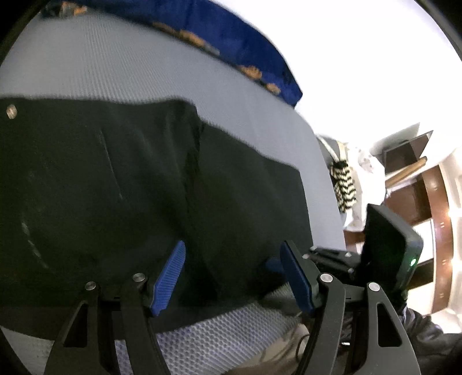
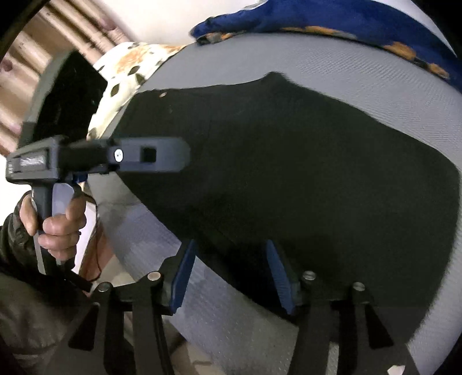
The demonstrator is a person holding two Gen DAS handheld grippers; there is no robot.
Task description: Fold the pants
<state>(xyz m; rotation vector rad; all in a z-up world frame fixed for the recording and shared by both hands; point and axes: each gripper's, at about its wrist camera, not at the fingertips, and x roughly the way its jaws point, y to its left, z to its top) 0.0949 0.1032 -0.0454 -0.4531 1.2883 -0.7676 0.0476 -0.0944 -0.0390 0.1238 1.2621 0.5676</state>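
Note:
Black pants (image 1: 115,184) lie spread on a grey textured mattress (image 1: 115,63), with a metal button (image 1: 11,112) at the far left edge. My left gripper (image 1: 232,277) is open just above the pants' near edge, holding nothing. In the right wrist view the pants (image 2: 303,161) cover the mattress (image 2: 361,66). My right gripper (image 2: 229,274) is open over their near edge, empty. The left gripper's body (image 2: 115,158) shows at the left, held by a hand (image 2: 57,225).
A blue blanket with orange pattern (image 1: 231,37) lies along the mattress's far edge, also in the right wrist view (image 2: 317,20). A spotted white cloth (image 2: 127,69) hangs off the left. Wooden furniture (image 1: 418,184) and a zigzag-patterned cloth (image 1: 343,184) stand right of the bed.

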